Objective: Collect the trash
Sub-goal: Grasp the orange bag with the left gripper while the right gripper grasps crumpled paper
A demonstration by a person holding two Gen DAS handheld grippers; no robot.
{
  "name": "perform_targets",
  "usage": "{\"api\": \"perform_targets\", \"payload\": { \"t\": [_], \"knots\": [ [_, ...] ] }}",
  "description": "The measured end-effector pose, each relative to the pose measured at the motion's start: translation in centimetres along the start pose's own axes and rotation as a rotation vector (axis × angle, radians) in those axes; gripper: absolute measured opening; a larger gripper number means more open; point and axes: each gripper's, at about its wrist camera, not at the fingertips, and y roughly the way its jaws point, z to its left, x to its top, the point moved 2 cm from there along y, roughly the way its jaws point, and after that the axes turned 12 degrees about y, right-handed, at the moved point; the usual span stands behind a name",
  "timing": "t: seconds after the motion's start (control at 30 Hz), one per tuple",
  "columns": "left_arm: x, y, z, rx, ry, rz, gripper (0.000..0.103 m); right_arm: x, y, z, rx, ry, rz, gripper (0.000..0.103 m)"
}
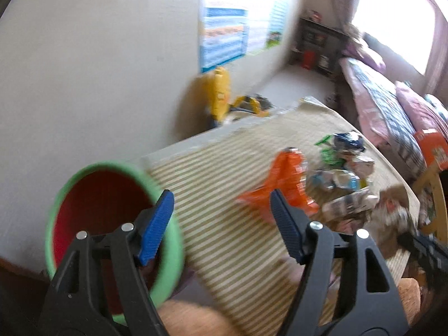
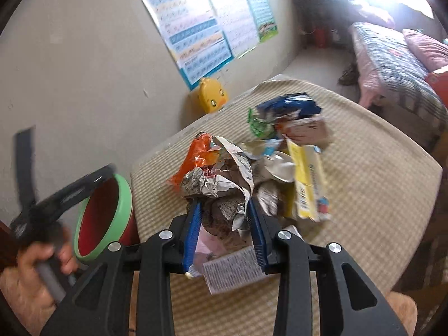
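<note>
At the far left a green-rimmed bin [image 2: 105, 218] with a red inside stands tilted just off the table's [image 2: 364, 196] left edge, its mouth open toward the cameras. In the right wrist view a hand [image 2: 36, 263] grips the handle of the left tool [image 1: 221, 224] right beside that bin; in its own view this tool's blue pads stand wide apart with nothing between them, one pad in front of the bin's rim, the other in front of the striped cloth. The picture there is smeared by motion. Further right, on the beige striped table cover, lies the trash heap: an orange foil wrapper [image 2: 198, 156] at its left side, crumpled grey newspaper [image 2: 224, 193] in the middle, a green-and-white scrap [image 2: 259, 124] and a dark blue packet [image 2: 291, 106] toward the back, and a yellow carton [image 2: 308, 182] with a barcode on the right. The right tool [image 2: 224, 224] has its two blue pads pressed against the sides of the newspaper wad, gripping it at the near edge of the heap, over a printed paper slip [image 2: 232, 270]. A yellow duck-shaped toy [image 2: 212, 98] stands by the wall behind the table, under posters [image 2: 207, 25], and a bed [image 2: 392, 64] lies at the far right.
</note>
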Motion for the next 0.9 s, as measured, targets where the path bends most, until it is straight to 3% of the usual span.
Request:
{"api": "perform_targets", "payload": {
  "t": [0.2,0.4,0.7,0.9],
  "knots": [
    [3.0,6.1,-3.5,-0.029,0.058,0.055,0.071,0.0,-0.7,-1.1,0.039,0.040,-0.010,0.033],
    [3.7,10.8,-5.2,-0.082,0.075,0.144,0.071,-0.1,-0.9,-2.3,0.064,0.072,-0.013,0.033],
    [2.9,13.7,-7.4,-0.109,0.123,0.235,0.071,-0.1,-0.8,-3.6,0.076,0.107,-0.008,0.033],
    [2.4,12.8,-7.3,-0.120,0.130,0.238,0.047,-0.1,-0.9,-3.3,0.075,0.100,-0.012,0.033]
  ]
}}
